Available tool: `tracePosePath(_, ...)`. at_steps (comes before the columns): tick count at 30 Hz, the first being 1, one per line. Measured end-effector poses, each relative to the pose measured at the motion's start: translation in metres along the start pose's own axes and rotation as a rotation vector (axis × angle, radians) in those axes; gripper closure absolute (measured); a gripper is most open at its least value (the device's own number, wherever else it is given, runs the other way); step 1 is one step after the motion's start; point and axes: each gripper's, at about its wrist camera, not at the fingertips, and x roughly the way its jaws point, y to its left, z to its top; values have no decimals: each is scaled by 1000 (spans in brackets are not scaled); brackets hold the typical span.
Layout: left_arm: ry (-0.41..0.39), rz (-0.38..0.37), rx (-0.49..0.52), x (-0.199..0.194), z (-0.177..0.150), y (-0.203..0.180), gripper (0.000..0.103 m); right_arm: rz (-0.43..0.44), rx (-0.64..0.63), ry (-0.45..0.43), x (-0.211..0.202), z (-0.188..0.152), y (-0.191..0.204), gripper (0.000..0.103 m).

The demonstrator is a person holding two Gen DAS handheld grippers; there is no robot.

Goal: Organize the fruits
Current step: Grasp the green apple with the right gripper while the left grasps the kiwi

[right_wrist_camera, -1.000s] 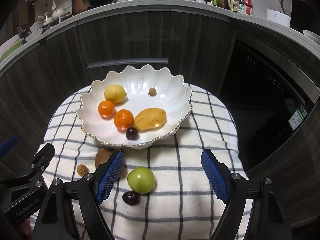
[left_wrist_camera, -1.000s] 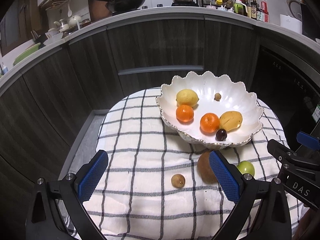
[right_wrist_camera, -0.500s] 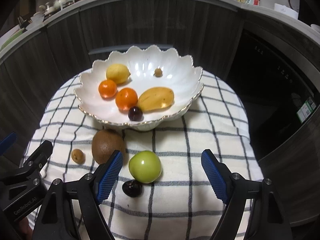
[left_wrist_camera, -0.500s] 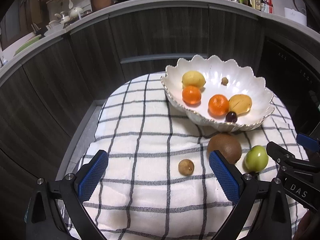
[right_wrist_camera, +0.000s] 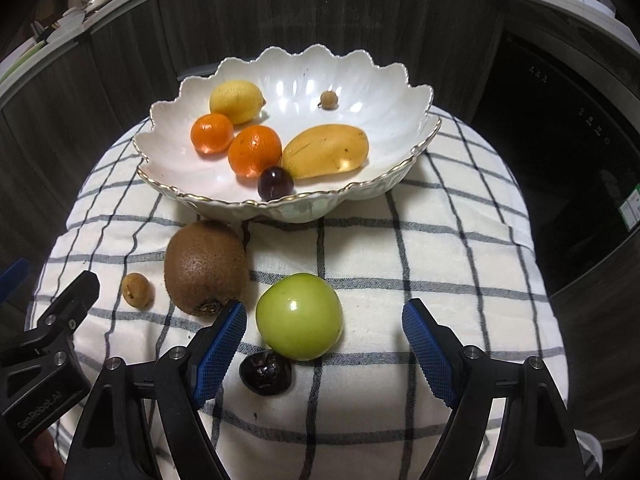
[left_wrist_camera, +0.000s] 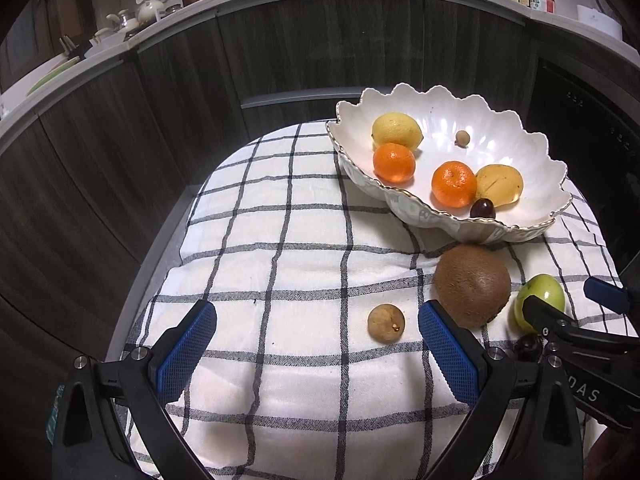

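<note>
A white scalloped bowl (right_wrist_camera: 384,80) (left_wrist_camera: 516,128) on a checked cloth holds a lemon (right_wrist_camera: 236,101), two oranges, a mango (right_wrist_camera: 325,151), a dark cherry and a small brown fruit. In front of the bowl, on the cloth, lie a kiwi (right_wrist_camera: 205,267) (left_wrist_camera: 472,285), a green apple (right_wrist_camera: 299,317) (left_wrist_camera: 540,300), a small brown longan (right_wrist_camera: 137,290) (left_wrist_camera: 386,323) and a dark wrinkled fruit (right_wrist_camera: 265,373). My right gripper (right_wrist_camera: 324,354) is open, low over the cloth, with the apple just ahead between its blue pads. My left gripper (left_wrist_camera: 316,354) is open; the longan lies ahead of it, close to its right pad.
The checked cloth (left_wrist_camera: 280,264) covers a small round table. Dark cabinet fronts (left_wrist_camera: 180,92) curve behind it, under a worktop with pans and bottles. A dark appliance front (right_wrist_camera: 568,152) stands to the right. Each gripper's frame shows at the other view's edge.
Both grippers have sunk toward the cloth and tilted down; the fruit on the cloth looks larger and closer. Both pairs of jaws kept the same width. No fruit has moved.
</note>
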Motion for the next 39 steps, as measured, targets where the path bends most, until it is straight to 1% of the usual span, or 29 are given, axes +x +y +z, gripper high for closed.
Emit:
tracePosePath(4, 0, 5, 2, 3, 0, 0, 0, 5, 0, 19, 11, 0, 1, 22)
tracePosePath(8, 4, 5, 1, 6, -1, 1, 0, 14, 6, 31, 19, -1, 2, 24)
tracePosePath(10, 7, 5, 0, 7, -2, 1, 0, 17, 3, 36, 22, -1, 3, 28)
tracePosePath(15, 15, 8, -1, 9, -3, 2, 0, 31, -1, 51, 30, -3, 5, 43)
tracePosePath(16, 14, 8, -1, 9, -3, 3, 0, 37, 0, 51, 30, -3, 6, 44)
tracePosePath(18, 14, 8, -2, 9, -3, 3, 0, 47, -5, 43, 29, -3, 7, 53)
tracePosePath(22, 13, 9, -2, 7, -3, 2, 0, 58, -2, 36, 28, -4, 6, 53)
tracePosePath(29, 0, -8, 1, -1, 0, -6, 0, 50, -1, -22, 8, 0, -2, 54)
tracePosePath(35, -8, -42, 4, -6, 7, -22, 0, 25, 35, -51, -7, 3, -24, 54)
tracePosePath(39, -3, -71, 7, -3, 11, -40, 0, 7, 54, -63, -15, 3, -40, 54)
